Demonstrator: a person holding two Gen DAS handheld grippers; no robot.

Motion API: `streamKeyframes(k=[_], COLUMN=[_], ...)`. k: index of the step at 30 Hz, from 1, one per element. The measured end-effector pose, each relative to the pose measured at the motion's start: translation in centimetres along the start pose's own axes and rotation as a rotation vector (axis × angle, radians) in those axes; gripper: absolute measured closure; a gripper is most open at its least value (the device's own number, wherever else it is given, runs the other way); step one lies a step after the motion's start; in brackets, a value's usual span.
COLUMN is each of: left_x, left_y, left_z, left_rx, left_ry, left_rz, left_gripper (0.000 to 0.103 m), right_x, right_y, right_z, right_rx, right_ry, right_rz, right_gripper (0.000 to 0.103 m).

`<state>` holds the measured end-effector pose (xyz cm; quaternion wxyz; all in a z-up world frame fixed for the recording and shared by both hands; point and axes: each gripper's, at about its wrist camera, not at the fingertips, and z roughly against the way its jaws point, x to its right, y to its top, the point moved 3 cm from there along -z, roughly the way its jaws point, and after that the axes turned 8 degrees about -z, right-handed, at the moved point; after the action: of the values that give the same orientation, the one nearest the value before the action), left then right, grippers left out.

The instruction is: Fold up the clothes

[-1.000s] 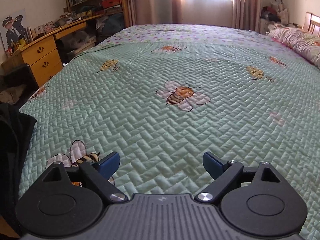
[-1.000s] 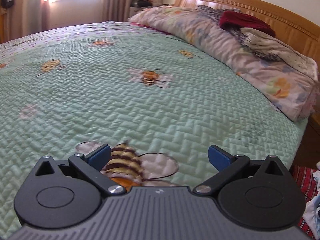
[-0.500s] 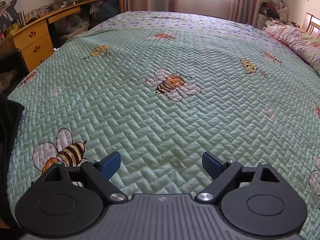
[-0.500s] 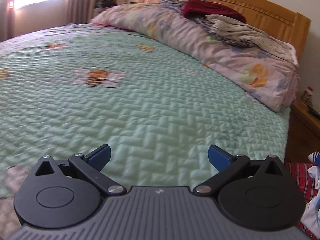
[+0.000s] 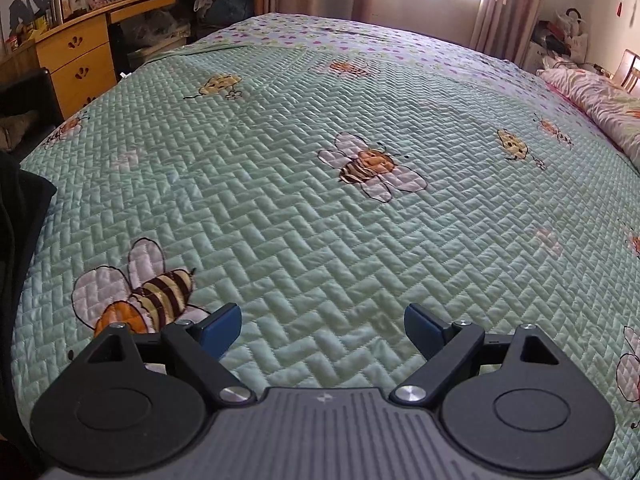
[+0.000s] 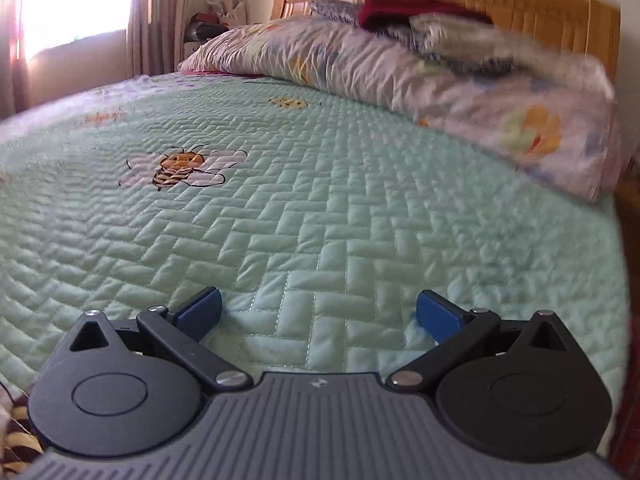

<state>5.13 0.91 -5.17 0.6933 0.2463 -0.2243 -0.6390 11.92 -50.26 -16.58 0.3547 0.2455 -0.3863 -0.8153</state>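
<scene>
The left gripper [image 5: 322,330] is above the green quilt [image 5: 320,220] near its front edge, its blue fingers wide apart with nothing between them, and a sewn bee [image 5: 152,296] lies just beside its left finger. The right gripper [image 6: 318,314] is also spread wide and empty, low over the same quilt, and it looks toward the head of the bed. The clothes [image 6: 424,20], a dark red piece among grey and pale ones, lie in a blurred heap on the flowered duvet [image 6: 460,96] against the wooden headboard [image 6: 560,8], well apart from this gripper and straight ahead of it.
</scene>
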Motion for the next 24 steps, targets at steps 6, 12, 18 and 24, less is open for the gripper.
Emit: streamKeyframes(k=[6,12,18,24], left_x=[-1.6,-2.3,-1.3,-0.1], left_y=[-0.4,-1.0,-1.4,-1.4], left_z=[0.4,0.9,0.7,0.7], left_rx=[0.003,0.01,-0.01,-0.025], left_ry=[-0.03,-0.041,-0.049,-0.042], left_rz=[0.015,-0.006,-0.037,-0.061], left_gripper=[0.013,0.013,0.013,0.013], right_x=[-0.1,-0.3,0.2,-0.1], right_y=[0.0,-0.1,0.0,0.0], right_z=[0.1,-0.1,-0.2,-0.3], right_rx=[-0.005,-0.006,-0.005,-0.004], right_ry=[0.03,0.018,0.019,0.014], right_rz=[-0.059,-0.055,-0.06,-0.063], right_gripper=[0.0,0.0,0.0,0.0])
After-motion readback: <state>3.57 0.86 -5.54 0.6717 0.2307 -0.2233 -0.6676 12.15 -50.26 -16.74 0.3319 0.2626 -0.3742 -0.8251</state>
